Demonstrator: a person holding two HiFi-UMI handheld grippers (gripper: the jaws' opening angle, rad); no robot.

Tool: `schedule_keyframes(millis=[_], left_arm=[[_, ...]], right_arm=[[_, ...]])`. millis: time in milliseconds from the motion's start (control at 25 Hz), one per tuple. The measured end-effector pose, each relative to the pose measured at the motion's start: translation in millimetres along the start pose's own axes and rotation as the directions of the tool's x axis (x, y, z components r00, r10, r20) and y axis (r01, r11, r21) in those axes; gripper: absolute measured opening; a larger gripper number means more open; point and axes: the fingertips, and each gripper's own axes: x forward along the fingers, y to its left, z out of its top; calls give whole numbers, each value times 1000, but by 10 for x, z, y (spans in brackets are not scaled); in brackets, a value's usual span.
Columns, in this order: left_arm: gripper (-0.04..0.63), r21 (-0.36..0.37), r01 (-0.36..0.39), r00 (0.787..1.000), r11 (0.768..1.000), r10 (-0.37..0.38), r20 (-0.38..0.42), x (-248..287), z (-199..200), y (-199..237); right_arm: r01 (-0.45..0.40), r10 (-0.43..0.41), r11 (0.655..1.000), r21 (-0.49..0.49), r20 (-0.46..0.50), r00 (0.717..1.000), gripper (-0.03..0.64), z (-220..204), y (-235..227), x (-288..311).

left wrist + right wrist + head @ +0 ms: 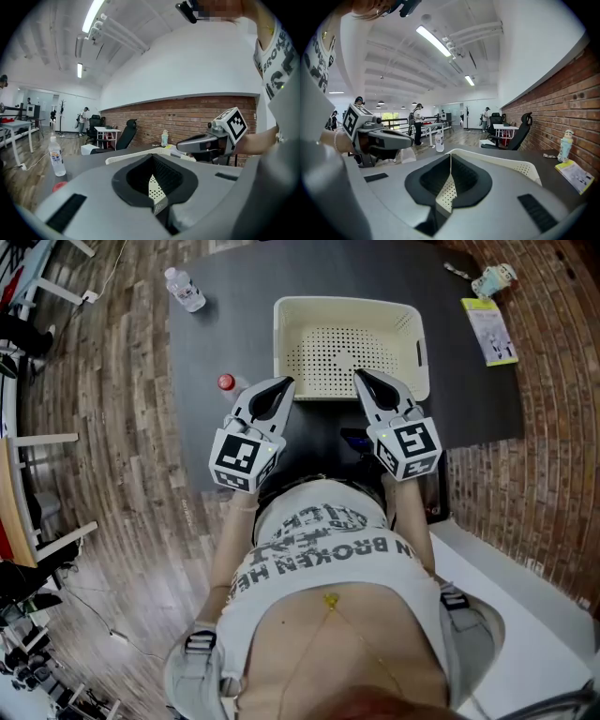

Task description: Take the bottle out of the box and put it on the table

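A cream perforated box (412, 334) sits mid-table, and nothing shows inside it. A clear water bottle (185, 289) stands on the dark table (225, 324) at the far left; it also shows in the left gripper view as the bottle (56, 157). A second, red-capped bottle (228, 383) is just left of my left gripper (281, 385), its body mostly hidden. That gripper is shut and holds nothing, hovering at the box's near left corner. My right gripper (364, 379) is also shut and holds nothing, at the box's near rim. Both pairs of jaws meet in their own views.
A yellow leaflet (489, 330) and a small pale bottle (494, 279) lie at the table's far right. Brick wall runs along the right side, wood floor on the left. Office chairs and people stand far off in the room.
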Motion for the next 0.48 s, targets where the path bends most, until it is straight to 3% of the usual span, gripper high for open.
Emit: schedule_keyframes(millis=[480], left_arm=[[6,-8,9,996,1000,-9,85,-7,303,-90]], right_arm=[[-90,95,995,-41,132,987,9,352,428,66]])
